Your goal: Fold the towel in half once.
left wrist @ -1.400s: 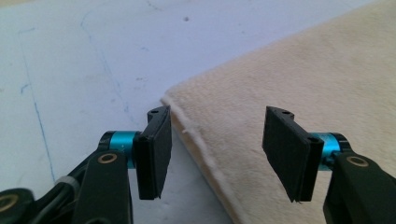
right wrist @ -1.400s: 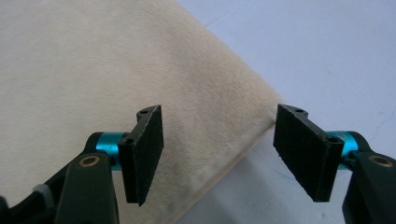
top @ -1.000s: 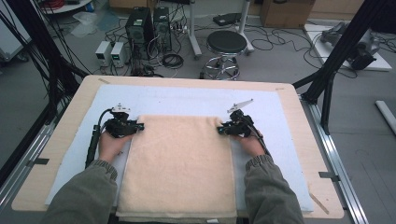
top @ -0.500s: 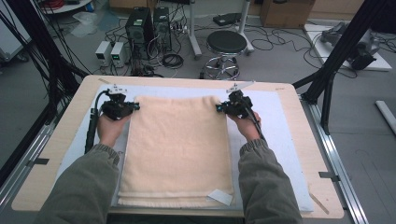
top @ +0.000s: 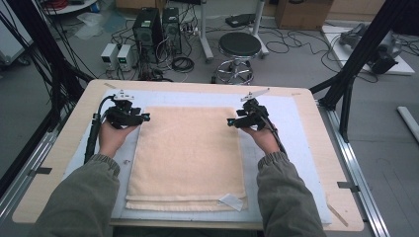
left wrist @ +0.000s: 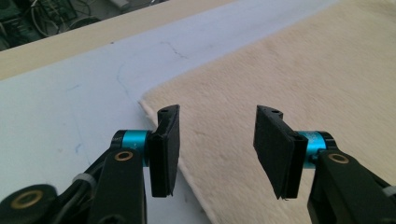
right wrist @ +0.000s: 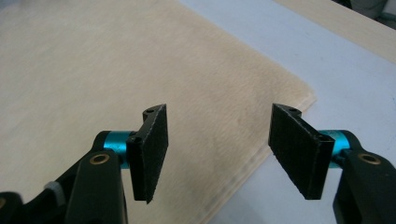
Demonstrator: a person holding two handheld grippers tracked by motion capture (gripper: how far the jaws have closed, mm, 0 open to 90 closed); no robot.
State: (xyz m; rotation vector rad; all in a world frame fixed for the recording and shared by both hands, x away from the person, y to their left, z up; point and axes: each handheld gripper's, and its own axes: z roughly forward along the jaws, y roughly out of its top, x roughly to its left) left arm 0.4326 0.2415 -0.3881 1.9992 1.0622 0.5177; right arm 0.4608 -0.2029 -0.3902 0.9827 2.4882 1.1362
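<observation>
Both the left gripper [top: 141, 117] and right gripper [top: 232, 122], jaws just opened and empty, hover above the folded towel's [top: 190, 148] far corners lying just beneath them, so a careless descent could snag and rumple the fold.

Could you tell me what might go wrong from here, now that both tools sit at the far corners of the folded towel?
1. Both the left tool and right tool have just been opening, nothing between the jaws; a low withdrawal could snag the towel and spoil the fold.
2. The near layers look slightly stepped, so another fold may come out uneven.
3. The white tag sticks out.
</observation>
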